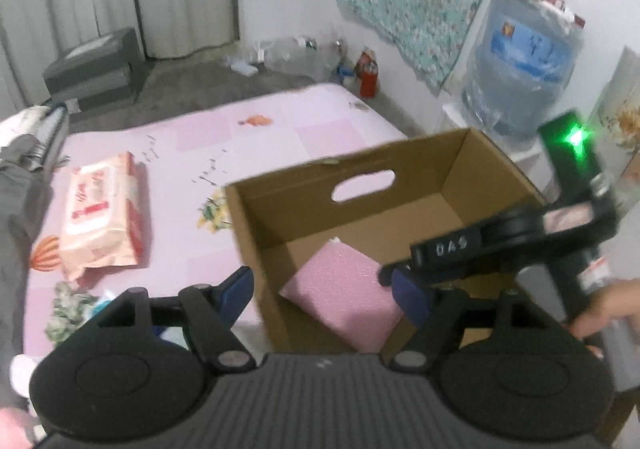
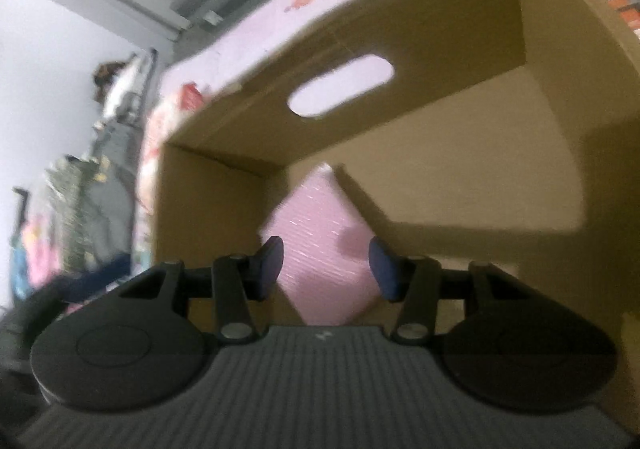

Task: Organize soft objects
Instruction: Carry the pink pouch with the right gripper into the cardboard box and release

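An open cardboard box [image 1: 400, 177] stands on a pink bed sheet [image 1: 200, 137]. In it a flat pink soft pad [image 1: 340, 293] leans in the near left corner. My left gripper [image 1: 324, 293] hangs open over the box's near left wall, with nothing between its pads. My right gripper [image 1: 396, 273] reaches into the box from the right. In the right wrist view the right gripper [image 2: 328, 267] stands open just above the pink pad [image 2: 320, 233], and its blue pads [image 2: 272, 265] do not press on it. A pack of wet wipes [image 1: 104, 217] lies on the sheet to the left.
A floral soft bundle [image 1: 68, 309] lies by the sheet's near left edge, and a small floral item [image 1: 214, 211] lies behind the box's left corner. A water jug [image 1: 520, 61] stands at the right and grey boxes [image 1: 96, 65] on the floor. A hand [image 1: 608, 309] holds the right gripper.
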`<action>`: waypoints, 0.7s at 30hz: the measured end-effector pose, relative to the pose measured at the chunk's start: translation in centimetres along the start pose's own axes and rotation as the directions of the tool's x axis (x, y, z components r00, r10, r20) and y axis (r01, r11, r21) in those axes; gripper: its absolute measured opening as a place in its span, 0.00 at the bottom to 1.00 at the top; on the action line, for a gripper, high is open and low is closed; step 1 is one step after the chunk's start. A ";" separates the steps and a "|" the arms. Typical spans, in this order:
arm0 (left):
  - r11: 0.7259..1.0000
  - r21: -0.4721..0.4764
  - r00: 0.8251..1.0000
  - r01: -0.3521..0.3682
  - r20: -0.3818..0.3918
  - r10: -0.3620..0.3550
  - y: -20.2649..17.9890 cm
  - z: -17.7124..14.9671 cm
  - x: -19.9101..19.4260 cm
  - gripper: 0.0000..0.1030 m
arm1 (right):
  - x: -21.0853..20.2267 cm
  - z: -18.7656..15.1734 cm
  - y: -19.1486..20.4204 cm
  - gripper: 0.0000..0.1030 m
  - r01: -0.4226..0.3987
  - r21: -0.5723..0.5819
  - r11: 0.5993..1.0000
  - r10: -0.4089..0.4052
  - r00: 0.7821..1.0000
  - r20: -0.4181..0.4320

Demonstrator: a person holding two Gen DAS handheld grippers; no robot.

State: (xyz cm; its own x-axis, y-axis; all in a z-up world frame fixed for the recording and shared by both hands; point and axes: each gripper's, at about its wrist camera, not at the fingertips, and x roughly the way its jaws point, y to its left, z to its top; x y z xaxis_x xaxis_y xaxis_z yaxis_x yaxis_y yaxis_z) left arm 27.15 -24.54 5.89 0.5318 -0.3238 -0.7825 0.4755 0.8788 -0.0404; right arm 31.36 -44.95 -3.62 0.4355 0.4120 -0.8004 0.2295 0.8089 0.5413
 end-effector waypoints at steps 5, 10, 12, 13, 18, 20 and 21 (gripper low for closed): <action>0.999 -0.018 0.999 -0.026 0.021 0.027 1.6 -0.7 -2.3 0.75 | 1.3 -0.3 -1.3 0.41 0.085 0.017 0.996 -0.085 0.996 -0.019; 0.998 0.004 0.997 -0.065 0.044 0.065 2.3 -2.3 -3.1 0.76 | 3.6 -1.6 -0.5 0.39 0.051 0.076 0.996 -0.046 0.996 -0.070; 0.997 -0.001 0.997 -0.075 0.037 0.075 2.6 -3.0 -2.9 0.76 | 4.3 -1.7 0.5 0.38 0.056 0.067 0.996 -0.052 0.997 -0.061; 0.997 -0.009 0.997 -0.073 0.032 0.073 2.8 -3.3 -2.9 0.76 | 4.7 -1.6 0.8 0.38 0.056 0.072 0.996 -0.052 0.997 -0.057; 0.997 -0.048 0.997 -0.068 0.030 0.069 4.1 -4.7 -2.9 0.77 | 5.4 -1.1 1.3 0.38 0.057 0.145 0.988 -0.054 0.998 -0.023; 0.996 -0.057 0.997 -0.072 0.032 0.074 4.6 -5.1 -2.8 0.77 | 5.6 -0.9 1.6 0.38 0.061 0.162 0.985 -0.061 0.998 -0.007; 0.995 -0.061 0.997 -0.073 0.033 0.075 4.8 -5.3 -2.9 0.77 | 5.8 -0.8 1.8 0.38 0.063 0.168 0.984 -0.064 0.998 0.002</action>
State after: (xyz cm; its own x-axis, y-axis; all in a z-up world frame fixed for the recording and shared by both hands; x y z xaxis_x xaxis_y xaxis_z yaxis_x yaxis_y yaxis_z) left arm 24.17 -17.54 4.66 0.5891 -0.2682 -0.7623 0.3919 0.9198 -0.0208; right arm 33.56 -40.76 -7.47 0.4215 0.3586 -0.8329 0.3992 0.7514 0.5254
